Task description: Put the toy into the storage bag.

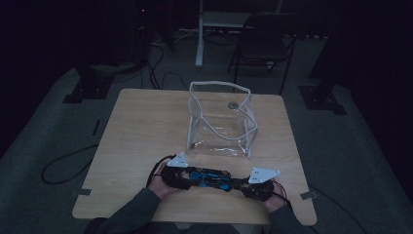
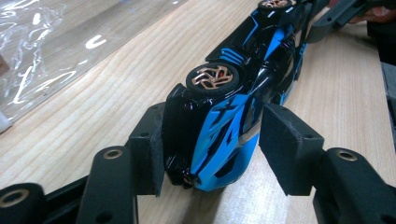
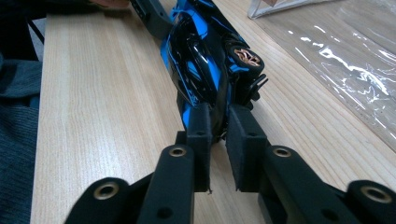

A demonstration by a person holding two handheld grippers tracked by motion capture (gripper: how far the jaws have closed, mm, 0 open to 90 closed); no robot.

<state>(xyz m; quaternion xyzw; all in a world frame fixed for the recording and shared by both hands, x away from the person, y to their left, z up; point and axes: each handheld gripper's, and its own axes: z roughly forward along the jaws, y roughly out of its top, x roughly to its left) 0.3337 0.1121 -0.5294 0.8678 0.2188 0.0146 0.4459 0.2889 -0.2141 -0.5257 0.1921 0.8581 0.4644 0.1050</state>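
toy car [image 1: 210, 178], near table edge [image 1: 195, 218]

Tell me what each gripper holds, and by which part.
The right gripper clamps the blue toy car by its tail. The left gripper straddles its nose; only one of its fingers touches.

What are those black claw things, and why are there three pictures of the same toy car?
A person sits at a wooden table and holds a grabbing tool in each hand. One picture looks down from above. The other two come from small cameras riding on the tools.

Between the tools lies a blue and black toy car, tipped on its side. The right gripper pinches one end of it. The left gripper has the other end between its pads; one pad touches, the other stands a little apart.

Behind the car stands a clear plastic bag.
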